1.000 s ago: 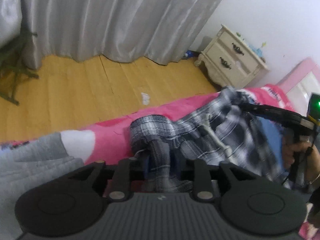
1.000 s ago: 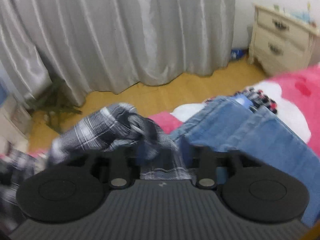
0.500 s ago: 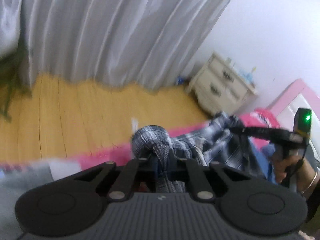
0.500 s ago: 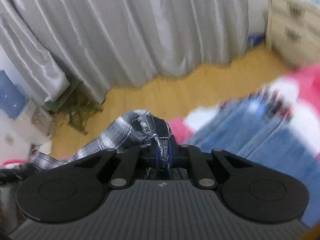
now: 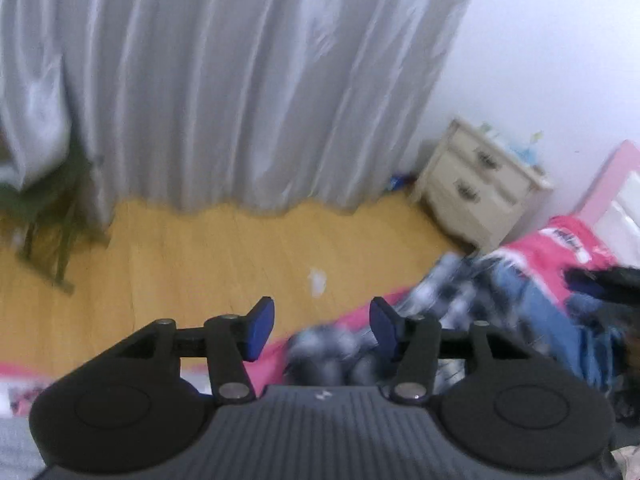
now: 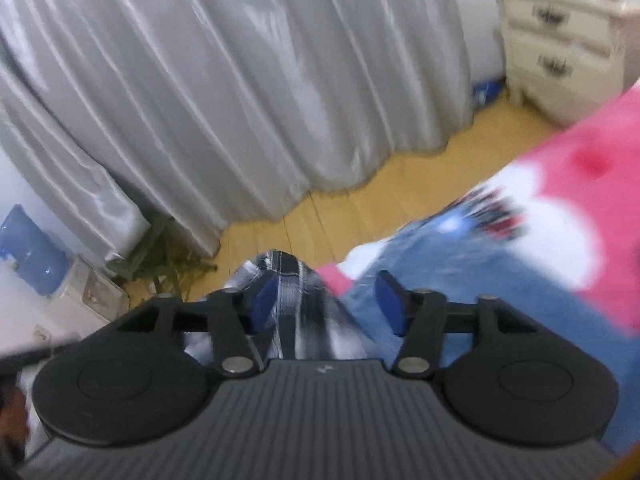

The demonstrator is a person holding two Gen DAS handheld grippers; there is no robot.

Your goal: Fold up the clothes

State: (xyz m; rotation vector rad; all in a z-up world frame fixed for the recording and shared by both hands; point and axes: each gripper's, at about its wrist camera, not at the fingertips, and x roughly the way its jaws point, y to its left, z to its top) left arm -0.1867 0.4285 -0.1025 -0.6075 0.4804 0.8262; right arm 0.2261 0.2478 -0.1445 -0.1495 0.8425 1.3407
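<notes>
**Both claws parted, plaid garment let go on the bed**

The left gripper (image 5: 322, 328) is seen with its blue pads set apart and still widening; nothing is pressed between them. Below the gap, blurred, the plaid garment (image 5: 332, 354) lies bunched on the pink bedcover (image 5: 560, 240).

The right gripper (image 6: 328, 304) is likewise opening. A fold of the plaid garment (image 6: 288, 300) rises between its pads, close by the left pad, but is not clamped. Blue jeans (image 6: 460, 280) are spread just beside it on the bedcover. Beyond, a wooden floor (image 5: 200, 260), grey curtains (image 5: 240, 80) and a cream nightstand (image 5: 476, 188) are visible.
</notes>
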